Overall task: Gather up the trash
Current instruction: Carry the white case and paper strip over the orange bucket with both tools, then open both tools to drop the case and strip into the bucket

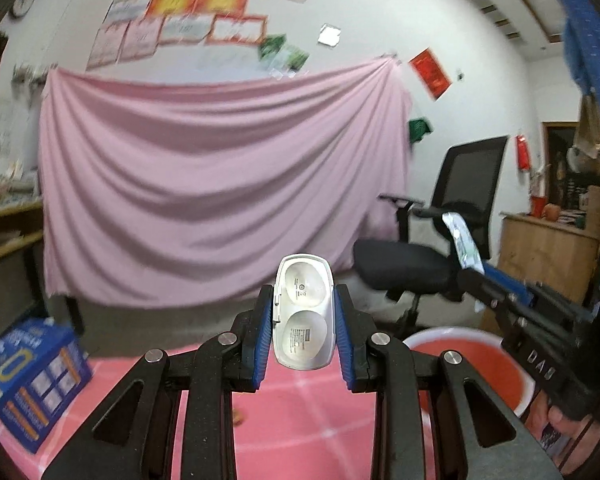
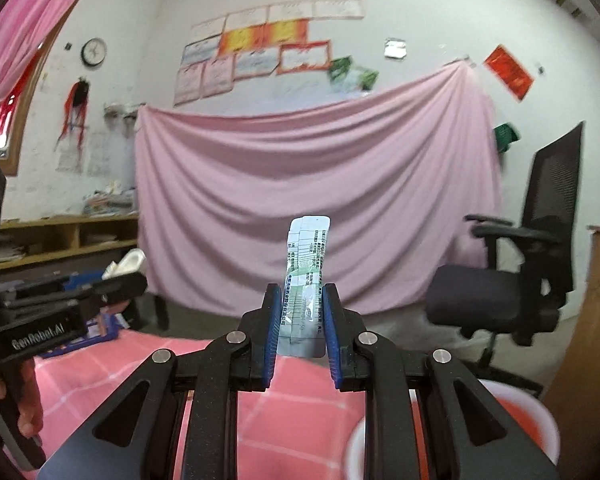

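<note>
Left gripper (image 1: pixel 303 320): jaws clamped on a white blister tray (image 1: pixel 303 314), held upright between the blue pads (image 1: pixel 260 340); two round pockets face the camera, one above the other. The tray is lifted clear of the table, its top end standing above the fingertips.

Right gripper (image 2: pixel 301 320): jaws clamped on a foil packet (image 2: pixel 306 280), a flat printed strip held upright, its upper half rising above the blue pads (image 2: pixel 274 328). In the left view the same packet (image 1: pixel 462 244) shows at the tip of the right gripper (image 1: pixel 470 276), raised over the bucket.

Table (image 1: pixel 300 400): pink checked cloth with white lines; it fills the lower part of both views.

Bucket (image 1: pixel 468 364): red inside, white rim, at the right edge of the table, below and right of the left gripper. In the right view it (image 2: pixel 512 420) sits low at the right, beneath the gripper frame.

Box (image 1: pixel 32 380): blue and white carton at the left edge of the table.

Small brown object (image 1: pixel 238 418): on the cloth under the left gripper; too blurred to identify.

Hand (image 1: pixel 568 426): grips the right gripper's handle, lower right. Another hand (image 2: pixel 4 396) grips the left gripper's handle, lower left.

Background: pink sheet (image 1: pixel 220 180) hung across the wall, black office chair (image 1: pixel 440 240) to its right, clock (image 2: pixel 93 51), papers pinned above.
</note>
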`<action>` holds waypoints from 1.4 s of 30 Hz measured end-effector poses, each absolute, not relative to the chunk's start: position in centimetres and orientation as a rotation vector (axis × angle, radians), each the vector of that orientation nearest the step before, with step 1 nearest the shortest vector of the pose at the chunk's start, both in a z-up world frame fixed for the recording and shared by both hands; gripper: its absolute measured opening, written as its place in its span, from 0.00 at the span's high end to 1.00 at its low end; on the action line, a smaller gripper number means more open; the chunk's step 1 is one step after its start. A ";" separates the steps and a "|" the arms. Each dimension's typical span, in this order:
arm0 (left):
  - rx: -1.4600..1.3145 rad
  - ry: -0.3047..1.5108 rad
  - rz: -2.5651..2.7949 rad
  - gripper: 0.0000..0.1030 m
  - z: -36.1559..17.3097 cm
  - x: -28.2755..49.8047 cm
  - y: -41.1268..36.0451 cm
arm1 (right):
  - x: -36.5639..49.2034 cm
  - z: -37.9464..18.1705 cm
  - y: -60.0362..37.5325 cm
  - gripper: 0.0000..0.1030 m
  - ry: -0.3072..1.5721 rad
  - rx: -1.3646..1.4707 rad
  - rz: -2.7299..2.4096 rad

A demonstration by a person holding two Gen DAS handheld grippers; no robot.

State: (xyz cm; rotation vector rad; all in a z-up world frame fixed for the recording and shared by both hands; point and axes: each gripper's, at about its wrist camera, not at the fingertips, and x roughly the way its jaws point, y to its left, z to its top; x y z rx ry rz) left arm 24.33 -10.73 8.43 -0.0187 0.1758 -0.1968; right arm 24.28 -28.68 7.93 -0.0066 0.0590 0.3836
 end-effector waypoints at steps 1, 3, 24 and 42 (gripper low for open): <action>-0.013 0.157 -0.217 0.76 8.8 24.3 -11.9 | 24.0 8.1 -29.6 0.82 0.042 0.001 0.363; -0.006 0.138 -0.252 0.76 9.3 24.6 -13.6 | 23.5 8.2 -31.1 0.82 0.021 0.008 0.334; -0.062 0.280 -0.498 0.76 7.9 29.0 -25.9 | 25.0 6.5 -42.4 0.81 0.151 0.136 0.114; -0.145 0.616 -0.505 0.76 4.5 34.1 -26.1 | 28.5 3.4 -43.0 0.81 0.405 0.176 0.104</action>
